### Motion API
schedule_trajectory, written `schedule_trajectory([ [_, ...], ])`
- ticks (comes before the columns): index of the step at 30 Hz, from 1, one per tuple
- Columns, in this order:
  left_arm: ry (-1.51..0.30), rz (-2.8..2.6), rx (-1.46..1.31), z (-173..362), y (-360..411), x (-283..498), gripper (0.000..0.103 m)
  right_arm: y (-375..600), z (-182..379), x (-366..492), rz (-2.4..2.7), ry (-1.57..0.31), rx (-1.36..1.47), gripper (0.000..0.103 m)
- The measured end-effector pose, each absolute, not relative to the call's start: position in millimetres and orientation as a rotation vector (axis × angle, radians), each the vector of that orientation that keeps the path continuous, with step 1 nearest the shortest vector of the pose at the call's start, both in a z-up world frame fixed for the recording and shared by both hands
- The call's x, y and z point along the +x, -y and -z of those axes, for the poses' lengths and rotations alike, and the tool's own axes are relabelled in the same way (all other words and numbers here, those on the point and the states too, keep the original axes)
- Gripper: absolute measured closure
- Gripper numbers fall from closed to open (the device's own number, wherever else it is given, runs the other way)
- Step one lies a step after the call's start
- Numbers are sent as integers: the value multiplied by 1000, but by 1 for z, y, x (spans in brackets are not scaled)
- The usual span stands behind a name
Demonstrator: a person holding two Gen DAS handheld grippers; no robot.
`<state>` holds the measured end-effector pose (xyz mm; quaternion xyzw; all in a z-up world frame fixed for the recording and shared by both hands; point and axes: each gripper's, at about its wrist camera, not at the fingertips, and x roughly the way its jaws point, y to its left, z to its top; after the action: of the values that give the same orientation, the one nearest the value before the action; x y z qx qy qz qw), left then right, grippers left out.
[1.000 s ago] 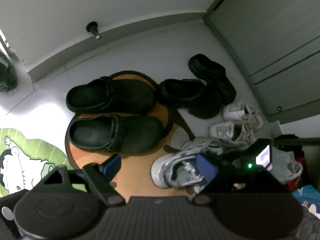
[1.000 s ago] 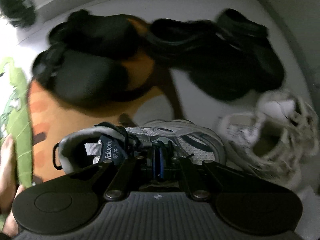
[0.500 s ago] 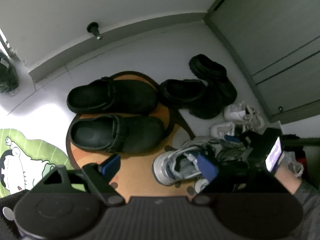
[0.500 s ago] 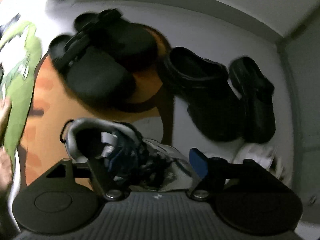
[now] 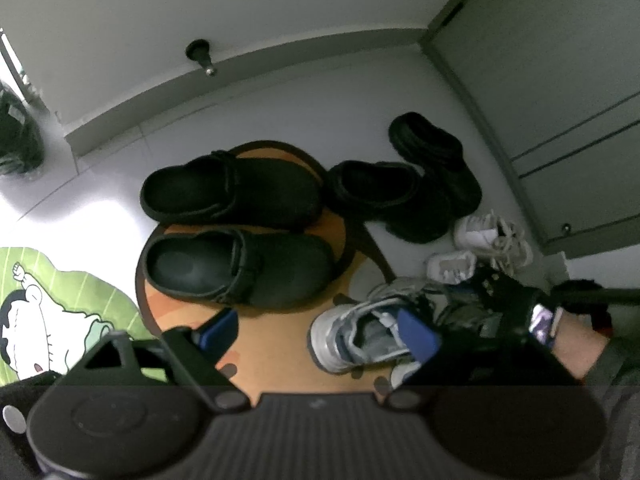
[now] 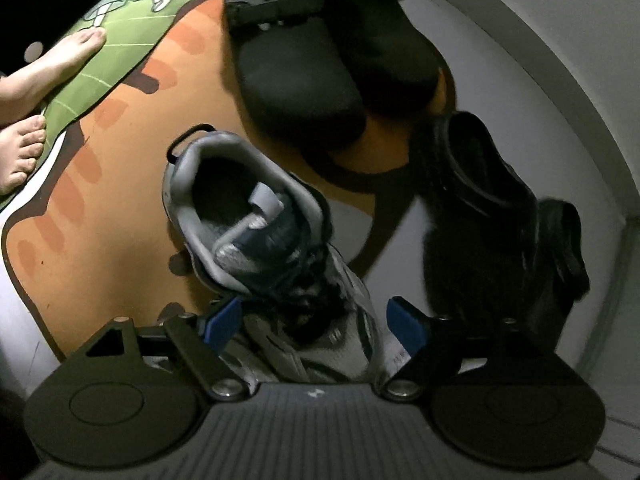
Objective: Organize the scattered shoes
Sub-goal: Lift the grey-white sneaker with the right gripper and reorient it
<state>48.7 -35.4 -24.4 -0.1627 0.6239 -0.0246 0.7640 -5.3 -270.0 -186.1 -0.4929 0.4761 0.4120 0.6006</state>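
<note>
Done: two big black rubber clogs (image 5: pixel 236 236) sit side by side on the orange mat (image 6: pixel 100 200).
Left to do: grey-and-blue laced sneaker (image 6: pixel 256 220), white sneakers (image 5: pixel 476 248), small black clogs (image 5: pixel 404 192).
Right tool (image 6: pixel 316 324): opening wide around the grey sneaker, not squeezing.
Left tool (image 5: pixel 316 332): opening, holding nothing.

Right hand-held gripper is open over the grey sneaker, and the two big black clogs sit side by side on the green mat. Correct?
Not quite. The two big black clogs sit side by side on the orange mat, not the green mat; the left wrist view shows it. The right hand-held gripper is opening over the grey sneaker, pads off it.
</note>
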Motion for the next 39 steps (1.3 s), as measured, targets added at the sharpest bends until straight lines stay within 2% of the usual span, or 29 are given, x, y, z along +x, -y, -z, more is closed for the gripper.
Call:
schedule_trajectory([
  [5,-1360,67,-363,25,40,50,15,266,205,-19,-1056,-1110,-1264,19],
  [14,-1372,65,-356,28,44,51,13,256,225,-28,-1105,-984,-1333,19],
  [27,-1392,81,-349,33,53,55,12,254,250,-29,-1161,-924,-1388,11],
  [33,-1399,92,-347,35,59,56,12,252,256,-31,-1100,-938,-1335,19],
  [39,-1397,95,-359,36,60,56,12,240,249,-21,-981,-1038,-1182,26],
])
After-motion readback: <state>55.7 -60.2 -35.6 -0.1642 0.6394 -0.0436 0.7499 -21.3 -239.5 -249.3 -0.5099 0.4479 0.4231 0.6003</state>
